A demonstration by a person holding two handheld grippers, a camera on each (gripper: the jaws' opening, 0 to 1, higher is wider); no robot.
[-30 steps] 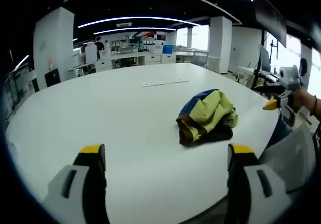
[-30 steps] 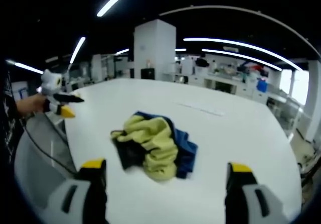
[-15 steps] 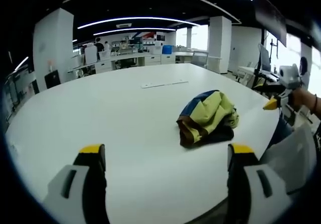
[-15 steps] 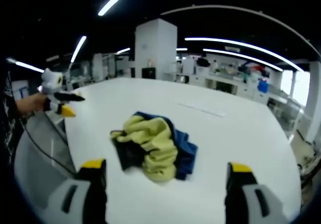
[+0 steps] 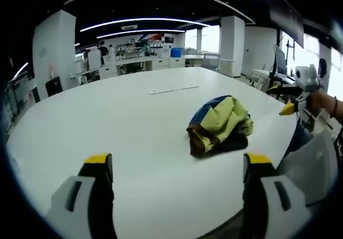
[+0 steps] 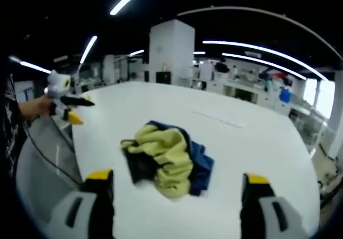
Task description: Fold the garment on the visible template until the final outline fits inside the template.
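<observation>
Left gripper view: the left gripper (image 5: 174, 169) hangs above the near edge of the white counter (image 5: 107, 121), jaws spread wide with nothing between them. The garment (image 5: 218, 125), a crumpled heap of yellow, blue and brown cloth, lies on the counter ahead and to the right, well apart from the jaws. The right gripper (image 5: 292, 107) enters at the right edge, held in a hand (image 5: 320, 102); its jaw state cannot be told here. A pale strip (image 5: 174, 89) lies farther back on the counter.

Right gripper view: the right gripper (image 6: 174, 169) is likewise spread and empty. The garment (image 6: 169, 158) sits between and beyond its jaws, untouched. The left gripper (image 6: 69, 107) shows at the left.
</observation>
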